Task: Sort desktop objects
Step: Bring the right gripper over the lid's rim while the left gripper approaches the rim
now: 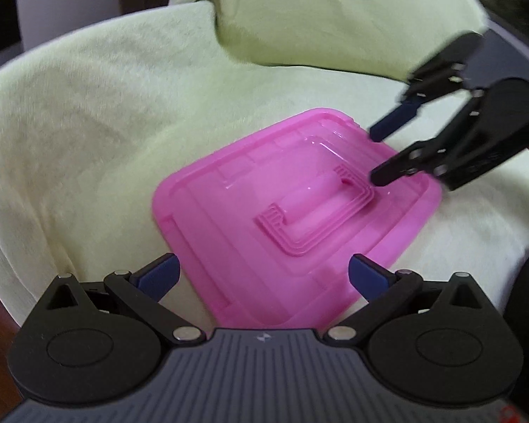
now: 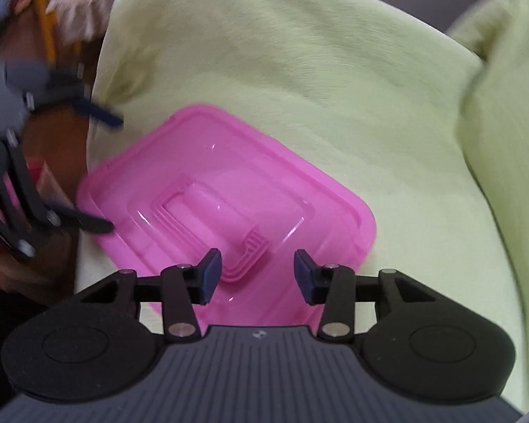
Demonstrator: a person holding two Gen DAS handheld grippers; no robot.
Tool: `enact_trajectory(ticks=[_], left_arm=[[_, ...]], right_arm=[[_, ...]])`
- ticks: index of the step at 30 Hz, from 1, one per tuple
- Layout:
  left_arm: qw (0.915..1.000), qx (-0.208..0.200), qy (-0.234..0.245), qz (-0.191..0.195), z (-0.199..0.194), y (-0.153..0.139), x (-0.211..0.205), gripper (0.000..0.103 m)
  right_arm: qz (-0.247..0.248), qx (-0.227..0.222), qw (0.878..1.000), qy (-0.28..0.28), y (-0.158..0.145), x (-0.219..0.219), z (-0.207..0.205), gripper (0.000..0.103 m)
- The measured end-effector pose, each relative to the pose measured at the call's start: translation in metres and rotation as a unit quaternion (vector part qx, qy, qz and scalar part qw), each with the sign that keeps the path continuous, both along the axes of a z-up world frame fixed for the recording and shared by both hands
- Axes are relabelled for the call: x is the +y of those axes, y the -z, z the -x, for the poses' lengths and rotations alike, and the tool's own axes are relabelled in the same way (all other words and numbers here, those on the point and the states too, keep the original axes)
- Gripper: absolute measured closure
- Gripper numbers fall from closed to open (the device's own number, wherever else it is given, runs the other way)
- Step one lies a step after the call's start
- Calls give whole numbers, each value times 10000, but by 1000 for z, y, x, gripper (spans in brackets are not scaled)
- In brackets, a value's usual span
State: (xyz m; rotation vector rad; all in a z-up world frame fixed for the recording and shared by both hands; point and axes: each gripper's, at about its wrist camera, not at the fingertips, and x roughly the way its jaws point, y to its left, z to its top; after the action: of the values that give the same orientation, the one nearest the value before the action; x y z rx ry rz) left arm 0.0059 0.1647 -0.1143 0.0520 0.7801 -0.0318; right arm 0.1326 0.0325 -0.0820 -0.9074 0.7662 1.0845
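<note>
both tongs hang spread apart over a pink plastic lid (image 1: pixel 292 211), each gripping nothing. left tongs (image 1: pixel 264 275) sit above the lid's near edge, blue pads wide on either side of it; whether the tips touch the plastic is hard to tell through the blur. right tongs (image 2: pixel 258 275) hover over the raised rectangular handle (image 2: pixel 208 218) in the lid's middle, one pad just beside the handle's ribbed end. in the left wrist view the right tongs reach in from the right, the lower finger's tip at the handle's far end. the lid lies flat on a pale green fleece blanket (image 1: pixel 105 105), which folds up in a thick roll behind it.
</note>
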Motion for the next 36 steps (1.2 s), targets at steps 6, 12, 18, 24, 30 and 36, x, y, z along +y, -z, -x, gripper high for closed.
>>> enact_trajectory(ticks=[6, 12, 18, 24, 30, 36], left_arm=[[9979, -32, 379, -532, -10, 3, 1, 1], [9959, -10, 571, -699, -17, 4, 2, 1], [9937, 25, 712, -863, -22, 6, -1, 1], [9912, 140, 841, -1011, -23, 11, -6, 1], [9918, 123, 789, -999, -24, 11, -4, 1], [9881, 73, 931, -1219, -27, 9, -8, 1]], right_arm=[[390, -320, 9945, -917, 13, 17, 14, 64], [708, -584, 9838, -1542, 14, 31, 26, 63], [877, -654, 9760, -1882, 22, 32, 42, 63], [807, -1286, 9640, -2184, 27, 30, 54, 45], [562, -1959, 9478, -2454, 25, 21, 66, 45], [296, -2201, 9471, -2317, 18, 17, 64, 45]])
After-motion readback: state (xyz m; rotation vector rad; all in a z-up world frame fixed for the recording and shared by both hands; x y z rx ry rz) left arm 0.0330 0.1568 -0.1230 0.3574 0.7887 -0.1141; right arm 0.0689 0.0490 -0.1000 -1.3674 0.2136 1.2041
